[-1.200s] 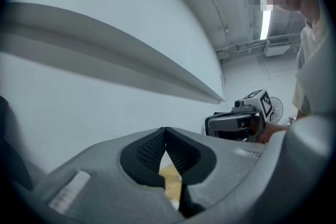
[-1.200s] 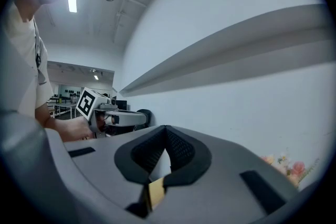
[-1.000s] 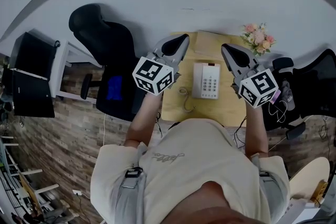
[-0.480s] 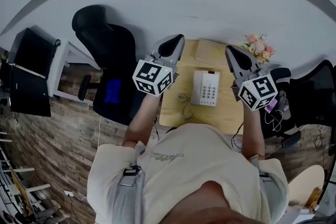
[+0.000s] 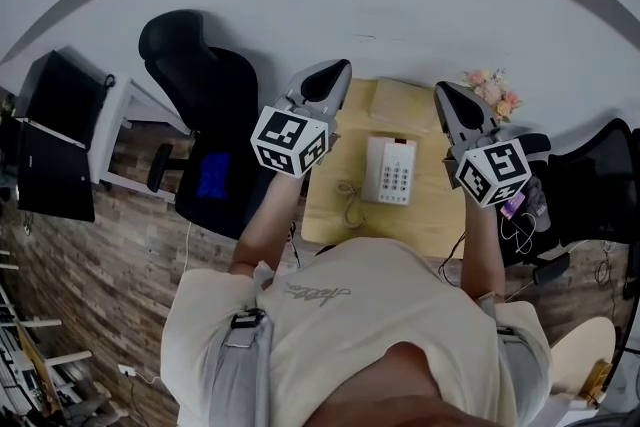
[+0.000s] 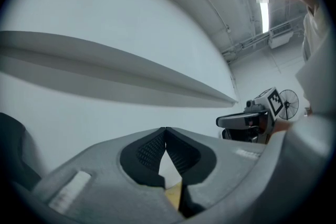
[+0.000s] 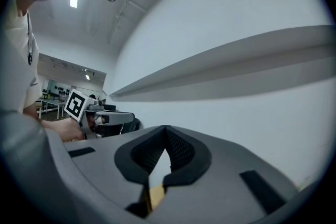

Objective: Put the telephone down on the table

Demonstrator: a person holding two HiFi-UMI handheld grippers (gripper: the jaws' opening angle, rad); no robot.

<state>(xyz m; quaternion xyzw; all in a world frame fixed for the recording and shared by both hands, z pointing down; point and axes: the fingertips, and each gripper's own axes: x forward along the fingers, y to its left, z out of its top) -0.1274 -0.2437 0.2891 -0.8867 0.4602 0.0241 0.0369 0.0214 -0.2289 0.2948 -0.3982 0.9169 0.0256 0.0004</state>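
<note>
The telephone (image 5: 390,170) lies flat on the wooden bench (image 5: 328,215), about in its middle, with the keypad facing up. Its long axis runs from the near edge toward the far wall. Its coiled cord (image 5: 350,195) lies just beside it on the left.

Seen from the head view, the telephone is between the two tools and on the near side of their tips. It also seems to be well below them, because both tools are held up and point level at the wall, not down at the bench. The left tool (image 5: 338,70) is to the far left of the telephone and the right tool (image 5: 445,93) to the far right. Neither seems clearly nearer.

Each tool's own view shows its jaws closed together, with nothing between them: the left tool (image 6: 166,131) and the right tool (image 7: 166,128) are both empty.

As the telephone already rests on the bench and no tool touches it, the task looks finished. A bunch of flowers (image 5: 492,90) stands at the far right corner.
</note>
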